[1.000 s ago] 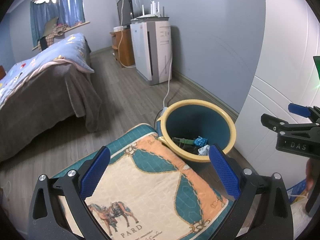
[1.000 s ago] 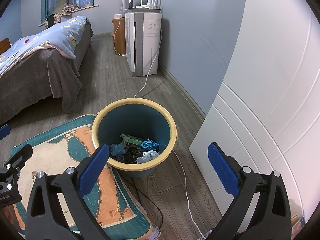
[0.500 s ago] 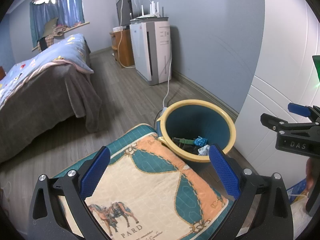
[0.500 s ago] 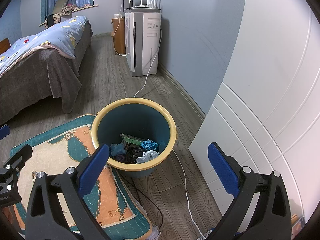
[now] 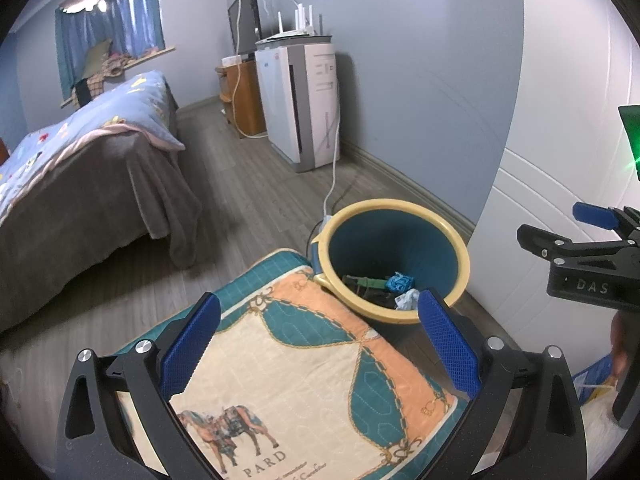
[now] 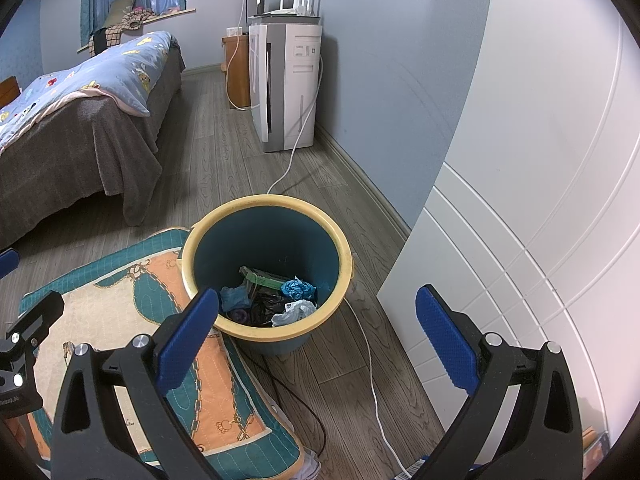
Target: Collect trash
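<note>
A teal trash bin with a yellow rim (image 6: 348,256) (image 5: 460,240) stands on the wood floor beside a white cabinet. Inside lie crumpled blue paper (image 6: 298,289) (image 5: 400,281), a white wad (image 6: 294,312), a green packet (image 6: 264,279) and dark scraps. My right gripper (image 6: 320,334) is open, held above and in front of the bin with nothing between its fingers. My left gripper (image 5: 320,344) is open too, over a patterned cushion (image 5: 288,372), with the bin just past its right finger. The right gripper's body shows at the left wrist view's right edge.
A bed with a blue quilt (image 5: 80,140) fills the left. A white air purifier (image 6: 288,80) and a wooden stand (image 5: 244,96) line the blue wall. White and black cables (image 6: 372,380) run across the floor by the bin. The white cabinet (image 6: 520,240) is close on the right.
</note>
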### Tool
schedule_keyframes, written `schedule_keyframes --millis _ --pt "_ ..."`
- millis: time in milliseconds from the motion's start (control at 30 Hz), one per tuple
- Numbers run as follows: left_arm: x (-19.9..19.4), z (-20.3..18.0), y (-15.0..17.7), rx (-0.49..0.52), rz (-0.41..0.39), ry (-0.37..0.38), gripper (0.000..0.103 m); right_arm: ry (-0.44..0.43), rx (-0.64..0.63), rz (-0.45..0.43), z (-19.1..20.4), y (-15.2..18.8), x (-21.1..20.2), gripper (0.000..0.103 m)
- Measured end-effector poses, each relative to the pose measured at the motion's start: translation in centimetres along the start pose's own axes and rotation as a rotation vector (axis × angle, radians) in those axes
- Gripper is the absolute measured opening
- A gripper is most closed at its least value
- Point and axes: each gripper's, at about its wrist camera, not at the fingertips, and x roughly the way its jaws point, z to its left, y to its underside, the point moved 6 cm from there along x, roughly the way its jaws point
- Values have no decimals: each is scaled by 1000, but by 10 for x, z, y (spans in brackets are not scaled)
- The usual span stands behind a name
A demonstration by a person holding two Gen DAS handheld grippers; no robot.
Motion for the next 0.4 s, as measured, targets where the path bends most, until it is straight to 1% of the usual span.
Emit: schedule_keyframes --millis 200,267,400 --pt "1 2 -1 12 10 -20 98 2 3 2 -2 2 1 97" --pt "0 7 -3 -2 7 -39 98 3 3 3 -2 3 1 97" --pt "-7 18 -5 -62 -4 -22 98 4 7 8 0 5 2 97"
